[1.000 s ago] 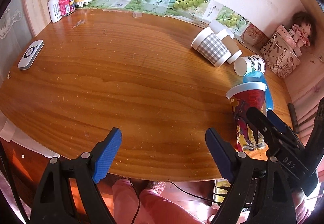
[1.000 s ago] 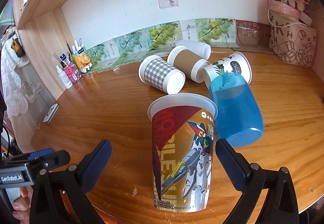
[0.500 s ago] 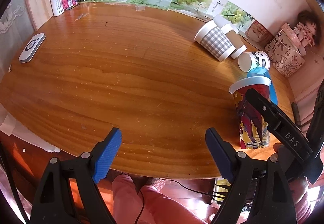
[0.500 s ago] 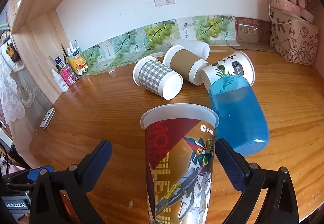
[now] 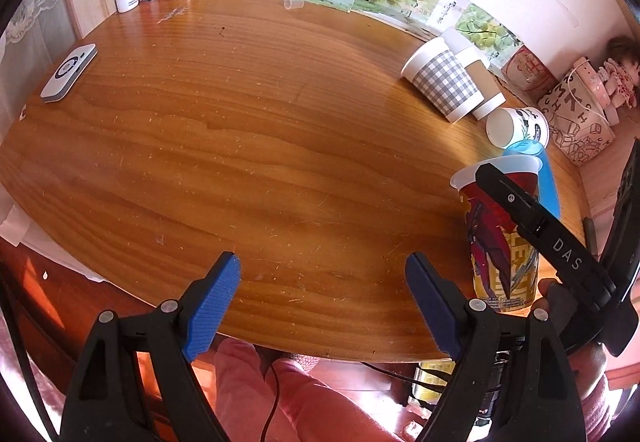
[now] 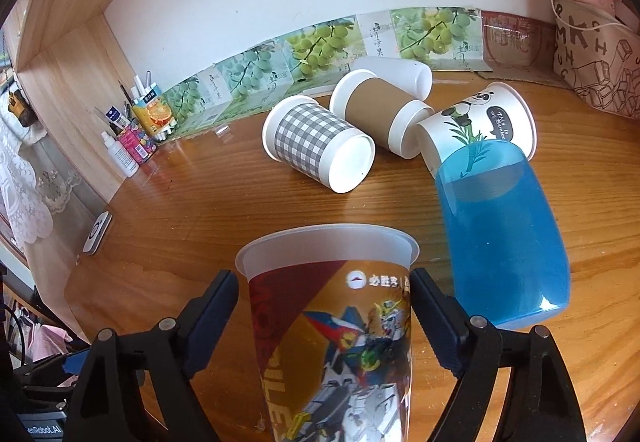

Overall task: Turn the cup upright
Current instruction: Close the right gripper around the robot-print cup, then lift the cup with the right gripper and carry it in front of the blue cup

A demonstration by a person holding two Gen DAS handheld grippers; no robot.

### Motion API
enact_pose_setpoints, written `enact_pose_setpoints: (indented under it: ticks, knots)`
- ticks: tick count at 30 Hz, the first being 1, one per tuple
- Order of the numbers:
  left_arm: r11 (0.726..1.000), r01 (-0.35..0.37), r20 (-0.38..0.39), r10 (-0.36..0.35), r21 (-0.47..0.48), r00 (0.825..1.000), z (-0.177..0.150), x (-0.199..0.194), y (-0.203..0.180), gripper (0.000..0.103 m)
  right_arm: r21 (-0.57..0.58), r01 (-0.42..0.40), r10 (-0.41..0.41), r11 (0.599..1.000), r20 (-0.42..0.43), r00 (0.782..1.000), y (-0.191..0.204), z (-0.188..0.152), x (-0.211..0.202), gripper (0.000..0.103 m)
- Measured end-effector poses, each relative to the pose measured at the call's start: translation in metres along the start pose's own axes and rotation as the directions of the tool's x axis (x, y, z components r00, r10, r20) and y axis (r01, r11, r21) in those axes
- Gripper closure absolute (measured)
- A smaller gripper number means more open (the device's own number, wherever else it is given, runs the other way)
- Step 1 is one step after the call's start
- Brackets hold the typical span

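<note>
The printed cup (image 6: 332,326) stands upright on the wooden bench (image 6: 200,210) near its front edge, between the two fingers of the right tool (image 6: 324,306), which stand close at its sides, though I cannot tell if they press it. The left tool (image 5: 322,298) is open and holds nothing. Behind the printed cup, a blue cup (image 6: 500,234), a checked cup (image 6: 316,142), a brown cup (image 6: 380,110) and a panda cup (image 6: 480,122) lie on their sides.
</note>
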State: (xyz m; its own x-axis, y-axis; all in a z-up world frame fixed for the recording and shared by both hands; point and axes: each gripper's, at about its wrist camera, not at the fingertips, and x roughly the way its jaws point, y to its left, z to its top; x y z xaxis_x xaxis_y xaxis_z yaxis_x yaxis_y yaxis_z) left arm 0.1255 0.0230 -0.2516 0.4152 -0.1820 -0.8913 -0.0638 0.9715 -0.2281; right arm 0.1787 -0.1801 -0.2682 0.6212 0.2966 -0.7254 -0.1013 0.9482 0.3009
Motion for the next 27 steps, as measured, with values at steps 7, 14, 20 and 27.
enact_pose_setpoints:
  ticks: [7,14,20,27]
  knots:
    - [1.0,-0.006,-0.009,0.006,-0.013,1.0,0.002,0.004,-0.001,0.016,-0.061,-0.004,0.005,0.998,0.011,1.0,0.011,-0.006,-0.002,0.022]
    - [1.0,-0.004,-0.012,0.004,-0.007,1.0,0.004,0.004,-0.001,0.016,-0.101,0.007,-0.001,0.995,0.057,0.998,0.021,-0.002,-0.014,0.022]
    - [1.0,0.002,-0.015,-0.002,-0.003,1.0,0.007,0.004,0.0,0.016,-0.116,0.007,0.008,0.993,0.127,0.992,0.03,0.01,-0.028,0.022]
    - [1.0,0.014,-0.011,-0.014,0.028,1.0,0.011,0.002,-0.005,0.016,-0.128,0.019,0.005,0.992,0.186,0.982,0.034,0.02,-0.046,0.025]
